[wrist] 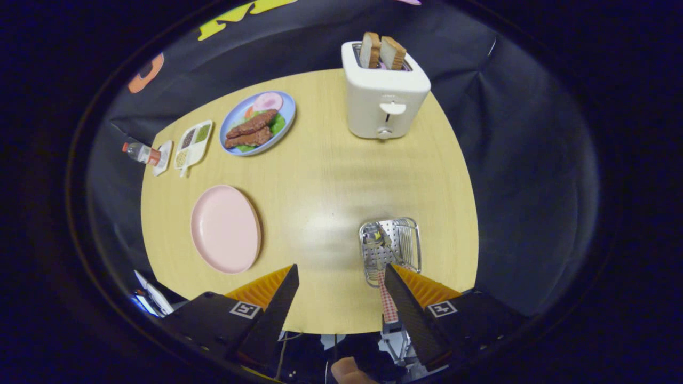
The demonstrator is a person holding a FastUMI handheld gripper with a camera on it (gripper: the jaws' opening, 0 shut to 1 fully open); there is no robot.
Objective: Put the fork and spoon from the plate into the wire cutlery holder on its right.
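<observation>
The pink plate lies bare on the wooden table, beyond my left finger. The wire cutlery holder stands to its right, just ahead of my right finger. A spoon bowl and fork tines show inside it. A red-checked handle sticks up out of the holder and runs along the inner edge of my right finger. My gripper hangs high above the table's near edge. It is open wide, with only bare tabletop between its fingers.
A white toaster with two bread slices stands at the far side. A blue plate of food, a white condiment tray and a small bottle sit at the far left. A fingertip shows below the gripper.
</observation>
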